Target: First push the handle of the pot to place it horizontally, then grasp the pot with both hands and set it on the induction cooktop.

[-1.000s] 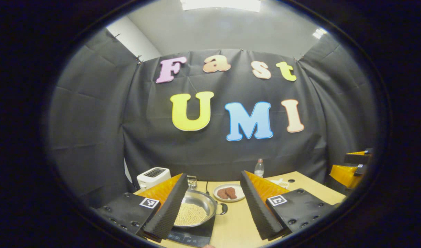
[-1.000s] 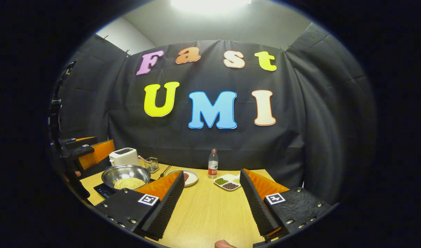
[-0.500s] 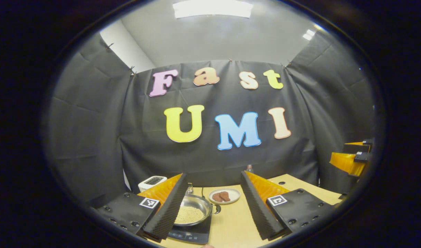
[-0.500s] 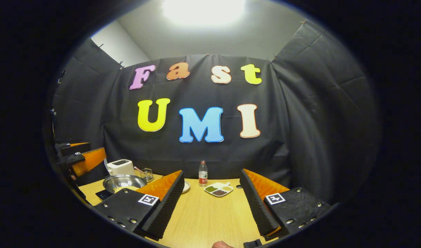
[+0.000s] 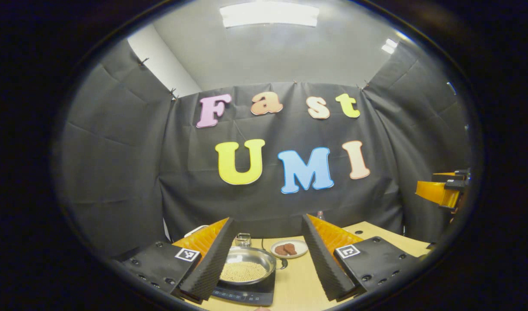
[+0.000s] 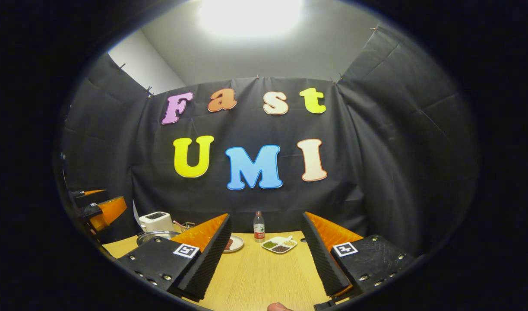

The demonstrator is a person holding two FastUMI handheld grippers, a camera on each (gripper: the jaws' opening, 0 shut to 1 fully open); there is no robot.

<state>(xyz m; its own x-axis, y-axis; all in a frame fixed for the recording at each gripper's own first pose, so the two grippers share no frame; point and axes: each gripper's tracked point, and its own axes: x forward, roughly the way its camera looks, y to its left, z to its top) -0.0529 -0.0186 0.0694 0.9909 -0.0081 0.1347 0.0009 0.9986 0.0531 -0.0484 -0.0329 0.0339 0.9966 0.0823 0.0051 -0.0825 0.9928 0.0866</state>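
The wooden bench (image 6: 264,276) spreads across the lower part of both views, pale and grained, under the black cloth wall. In the left gripper view the black induction cooktop (image 5: 246,293) lies at about 6 o'clock, and the steel pot (image 5: 248,268) sits squarely on it, holding a bed of small pale beans; its dark side handle (image 5: 282,264) sticks out level at the pot's 3 o'clock. The left gripper (image 5: 268,255) hangs above the bench with its jaws spread wide, nothing between them, the pot showing through the gap beside the near finger. The right gripper (image 6: 266,255) is likewise held clear of the bench, jaws spread and empty; in the left gripper view its orange body (image 5: 441,192) shows far out at 3 o'clock, well apart from the pot. In the right gripper view the left gripper's orange fingers (image 6: 104,211) show at 9 o'clock, and the pot's rim (image 6: 156,235) peeks out just behind the near finger, with a white toaster (image 6: 156,221) behind it. A white plate with brown pieces (image 5: 289,248) rests at 12 o'clock from the pot's handle side. A water bottle (image 6: 258,226) stands near the wall at 12 o'clock, and a divided dish of beans (image 6: 279,244) lies just right of it. A fingertip (image 6: 277,307) edges in at 6 o'clock.
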